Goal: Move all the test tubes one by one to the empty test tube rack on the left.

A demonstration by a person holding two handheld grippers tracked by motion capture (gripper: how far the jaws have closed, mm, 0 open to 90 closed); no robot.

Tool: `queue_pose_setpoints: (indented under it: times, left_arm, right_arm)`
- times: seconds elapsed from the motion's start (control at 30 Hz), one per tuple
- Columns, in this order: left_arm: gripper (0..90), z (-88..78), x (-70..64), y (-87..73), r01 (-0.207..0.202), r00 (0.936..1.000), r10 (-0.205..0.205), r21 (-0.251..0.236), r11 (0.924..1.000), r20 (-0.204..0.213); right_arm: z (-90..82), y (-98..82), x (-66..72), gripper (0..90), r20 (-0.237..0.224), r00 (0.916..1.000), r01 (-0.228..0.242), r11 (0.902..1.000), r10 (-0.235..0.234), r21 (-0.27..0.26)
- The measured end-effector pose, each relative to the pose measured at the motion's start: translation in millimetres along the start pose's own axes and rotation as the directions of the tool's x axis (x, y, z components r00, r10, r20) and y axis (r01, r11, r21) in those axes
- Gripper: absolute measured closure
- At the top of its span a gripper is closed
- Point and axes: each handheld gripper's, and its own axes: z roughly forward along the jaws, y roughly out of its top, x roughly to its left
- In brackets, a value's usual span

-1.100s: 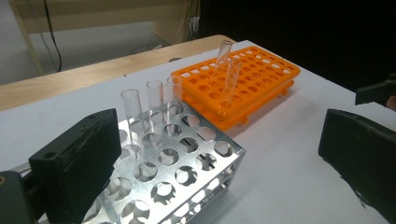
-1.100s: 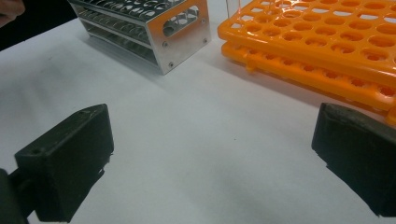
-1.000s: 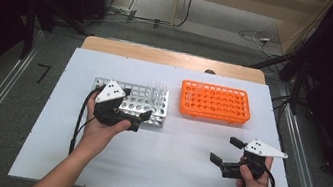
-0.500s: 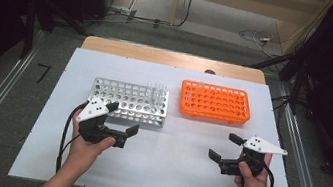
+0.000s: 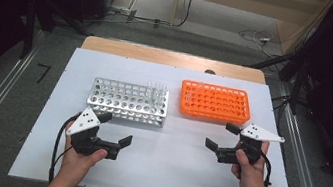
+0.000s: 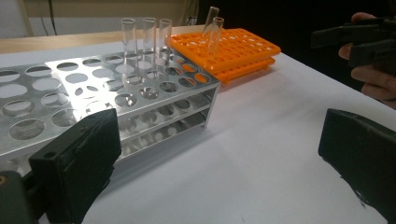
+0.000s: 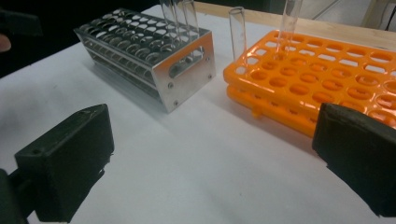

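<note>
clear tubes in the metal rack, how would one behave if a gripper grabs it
The clear tubes look like thin smooth glass or plastic, so probably slippery and possibly crushable between hard jaws. They stand loosely in the metal rack, so one should lift out easily, and, being round, would likely roll if laid down.

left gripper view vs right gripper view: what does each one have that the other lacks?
Left gripper view: the other hand holding its gripper, far right, and the metal rack's long side. Right gripper view: the metal rack's end plate with its cut-out handle. Both: open black jaws, silver metal rack, orange rack, clear tubes standing in the racks, white table.
</note>
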Motion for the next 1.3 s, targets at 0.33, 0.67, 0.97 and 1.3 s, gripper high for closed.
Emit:
queue_pose_setpoints:
  times: [0.33, 0.67, 0.97, 1.3]
  left_arm:
    - [0.0, -7.8, 10.5, -4.5, 0.026, 0.9994, -0.026, -0.014, 0.9996, -0.021]
    - [0.0, -7.7, 13.1, -5.7, 0.033, 0.9991, -0.034, -0.017, 0.9993, -0.027]
    - [0.0, -6.6, 13.5, -6.6, 0.038, 0.9989, -0.038, -0.009, 0.9993, -0.029]
    - [0.0, -5.1, 14.0, -7.6, 0.04, 0.9988, -0.04, -0.004, 0.9992, -0.029]
  right_arm:
    - [23.3, 27.6, -4.3, 0.0, -0.011, 0.9999, 0.013, 0.9999, -0.013, 0.006]
    - [57.2, 47.6, -14.7, 0.0, -0.014, 0.9999, 0.0, 0.9995, 0.0, 0.031]
    - [86.1, 50.8, -28.7, 24.3, 0.056, 0.9961, -0.071, 0.9957, 0.067, 0.059]
    - [112.7, 46.6, -25.7, 43.3, 0.051, 0.9985, -0.025, 0.9955, 0.02, 0.091]
